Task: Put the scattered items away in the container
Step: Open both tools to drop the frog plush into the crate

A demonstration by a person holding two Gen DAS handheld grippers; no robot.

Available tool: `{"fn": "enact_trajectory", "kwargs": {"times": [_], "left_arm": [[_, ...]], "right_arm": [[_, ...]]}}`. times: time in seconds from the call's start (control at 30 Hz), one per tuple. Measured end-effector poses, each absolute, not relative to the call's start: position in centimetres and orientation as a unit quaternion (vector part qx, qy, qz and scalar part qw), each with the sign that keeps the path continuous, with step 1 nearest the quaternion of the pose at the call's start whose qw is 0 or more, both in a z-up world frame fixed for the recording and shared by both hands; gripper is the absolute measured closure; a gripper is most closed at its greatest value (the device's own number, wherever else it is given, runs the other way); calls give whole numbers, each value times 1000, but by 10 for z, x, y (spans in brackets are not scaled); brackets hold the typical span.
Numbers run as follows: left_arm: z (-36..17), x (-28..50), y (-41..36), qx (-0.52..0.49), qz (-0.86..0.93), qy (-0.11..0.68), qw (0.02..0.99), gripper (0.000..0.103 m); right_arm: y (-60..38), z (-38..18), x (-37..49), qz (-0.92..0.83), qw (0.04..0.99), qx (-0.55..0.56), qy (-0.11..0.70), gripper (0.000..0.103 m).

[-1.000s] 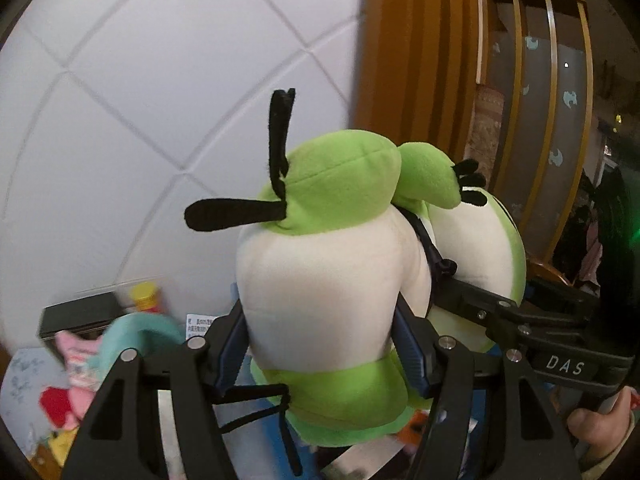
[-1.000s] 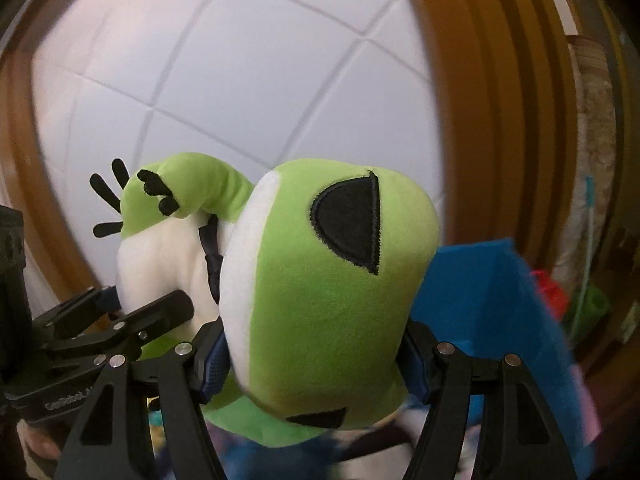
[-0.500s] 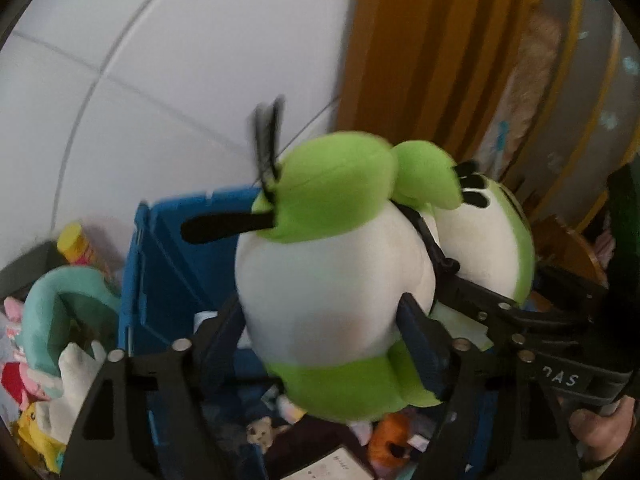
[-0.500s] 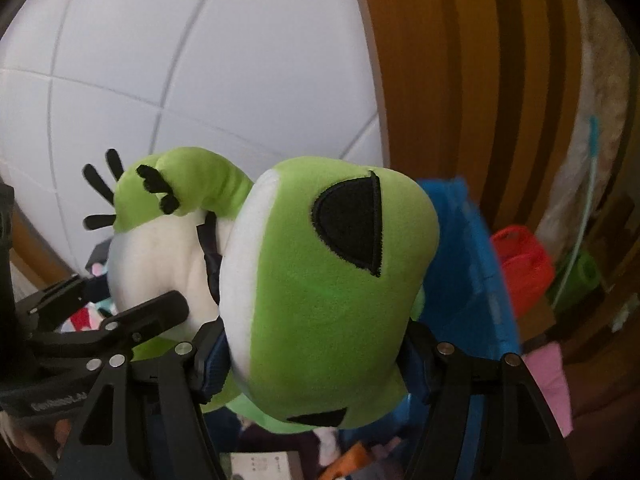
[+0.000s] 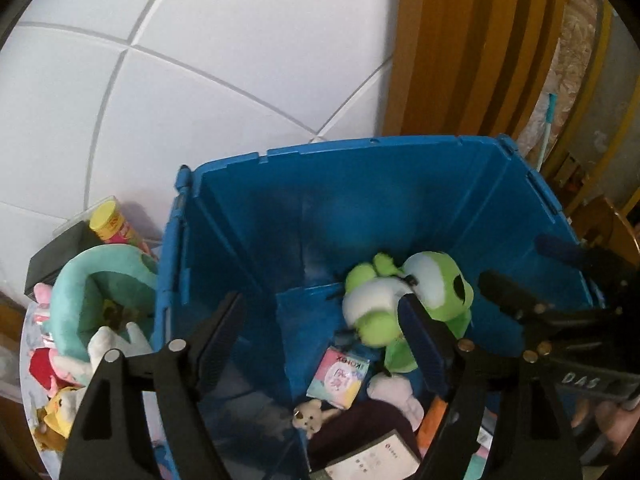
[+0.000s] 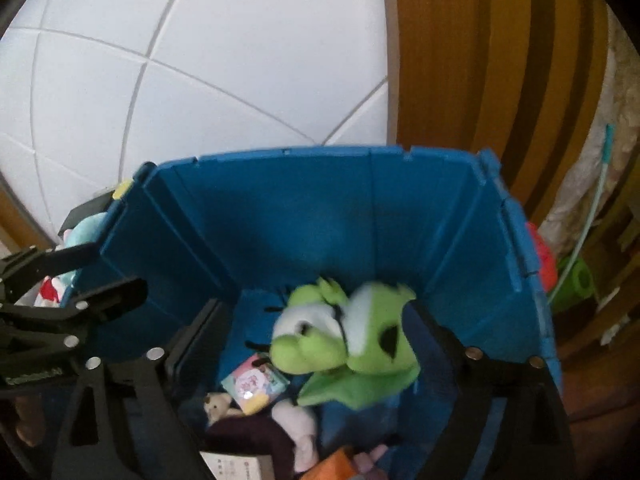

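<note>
1. Landmark: blue bin [image 5: 400, 208], open-topped, against the tiled wall. Everything below is placed relative to it.
2. Left of the bin, outside its wall: teal plush [image 5: 100, 292], yellow can [image 5: 114, 226], small toys in a heap. Not yet tidied.
3. Left gripper [image 5: 324, 344] over the bin's near side, jaws opening, wide apart, nothing between the pads.
4. Inside the bin, right of centre: frog [image 5: 408, 304], lying on the pile near the far wall, clear of both grippers. Blurred in the right view, so possibly not settled.
5. Below the frog in the bin: tissue pack [image 5: 338, 376], small bear [image 5: 308, 426], pink plush [image 5: 394, 398].
6. Right gripper [image 6: 316, 344] above the frog, jaws opening, pads wide of it, holding nothing.
7. Step in hand, my reading: release. To do it well, let both pairs of jaws finish spreading, lift straight up so no pad snags a frog limb, check it stays below the rim.
8. Then go for the heap to the left.
</note>
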State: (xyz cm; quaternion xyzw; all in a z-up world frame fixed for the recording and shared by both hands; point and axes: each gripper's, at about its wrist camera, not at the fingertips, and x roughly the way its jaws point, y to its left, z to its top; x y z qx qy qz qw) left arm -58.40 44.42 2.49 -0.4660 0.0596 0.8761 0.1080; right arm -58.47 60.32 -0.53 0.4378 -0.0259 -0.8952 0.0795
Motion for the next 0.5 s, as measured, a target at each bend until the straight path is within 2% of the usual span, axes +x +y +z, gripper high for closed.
{"fn": "enact_trajectory", "kwargs": {"times": [0.23,0.4,0.5], "left_arm": [[53,-548,413,-454,885,52,94,25],[72,-517,364,-441,893,45,81,25],[82,-498,321,-432,898,38,68,25]], "right_arm": [[579,45,-557,-905,86,416,-10,11],[541,70,-526,-912,99,398,-3,0],[513,88,-510,-916,106,386,3,0]]}}
